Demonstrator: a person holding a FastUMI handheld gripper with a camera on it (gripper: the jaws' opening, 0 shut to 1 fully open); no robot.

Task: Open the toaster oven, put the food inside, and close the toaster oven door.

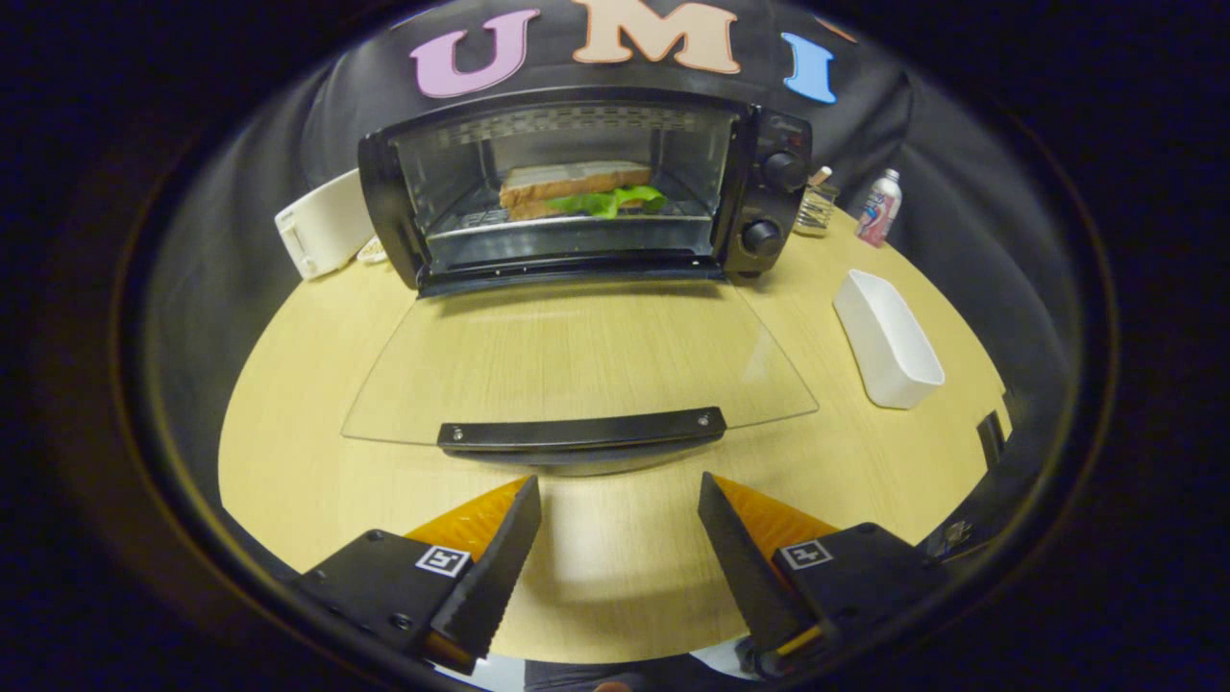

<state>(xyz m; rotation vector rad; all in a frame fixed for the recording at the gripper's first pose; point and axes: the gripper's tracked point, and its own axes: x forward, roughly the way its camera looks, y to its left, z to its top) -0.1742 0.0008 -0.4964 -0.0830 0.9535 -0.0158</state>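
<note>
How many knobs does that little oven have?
2 clear knobs, both on the toaster oven panel right of its opening: upper knob, lower knob. More may hide in the dark panel.

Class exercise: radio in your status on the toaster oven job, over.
Gripper open, empty, just short of door handle. Sandwich on rack inside toaster oven; glass door down flat, not yet closed. Nothing between gripper and handle.
</note>
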